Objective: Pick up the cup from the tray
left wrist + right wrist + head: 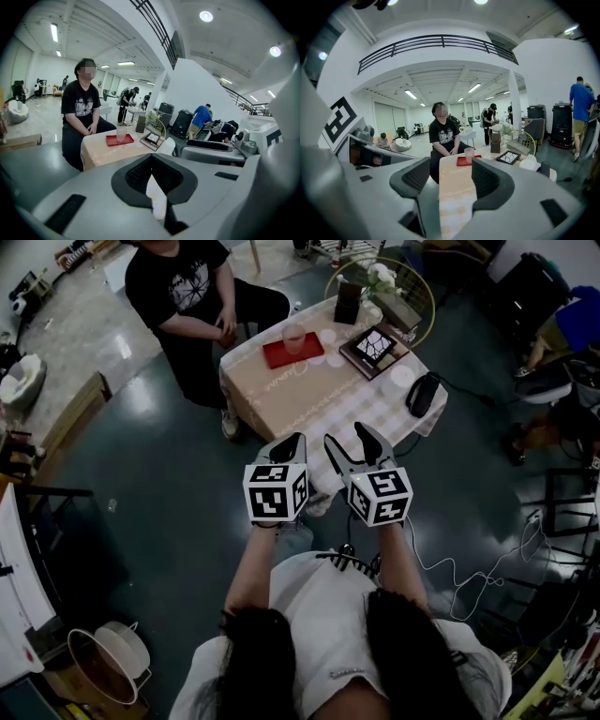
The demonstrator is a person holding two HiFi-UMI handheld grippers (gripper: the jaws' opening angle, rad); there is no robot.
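The near half of the table [281, 401] is being left bare, giving an open way to the tray [279, 354]. To its right, room is being taken by white dishes [328, 337], a framed picture [377, 346] and a black pouch [421, 394]. The far side is being closed by a seated person [183, 292].

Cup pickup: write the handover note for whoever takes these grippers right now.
Left gripper: shut, empty.
Right gripper: jaws apart, empty.
Both are held by the near edge of the cloth-covered table, well short of the cup.
Translucent pink cup stands upright on the red rectangular tray, on the table's far side, in front of a seated person.
Done: nothing, the cup is untouched.
Left: reach across, close on the cup, lift it off the tray.
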